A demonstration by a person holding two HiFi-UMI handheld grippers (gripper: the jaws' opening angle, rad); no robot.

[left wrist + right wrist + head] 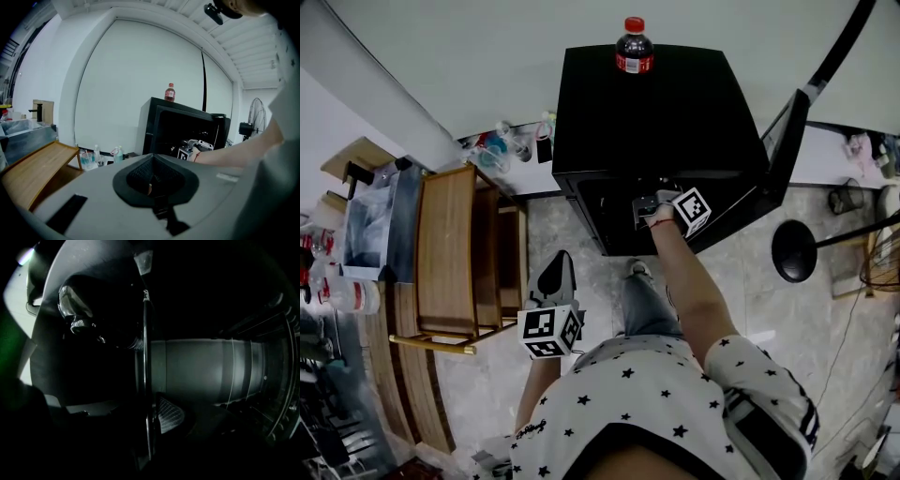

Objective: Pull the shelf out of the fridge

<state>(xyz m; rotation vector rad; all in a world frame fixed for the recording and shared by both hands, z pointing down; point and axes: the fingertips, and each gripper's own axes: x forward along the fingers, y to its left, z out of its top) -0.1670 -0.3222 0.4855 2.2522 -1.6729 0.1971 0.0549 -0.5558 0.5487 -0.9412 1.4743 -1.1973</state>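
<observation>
The shelf (146,357) is seated inside the fridge (675,112), its thin front edge pinched by the jaws of the right tool (151,414). The left tool (151,182) is held well in front of the fridge, closed on nothing. If the shelf is jerked, the bottle (634,45) on top of the fridge could be toppled; a skewed pull could jam the shelf

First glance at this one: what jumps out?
A black fridge stands open at top centre, with a red-capped cola bottle on its roof. The right gripper reaches inside, jaws closed on the edge of the shelf. The left gripper hangs low, shut and empty.
</observation>
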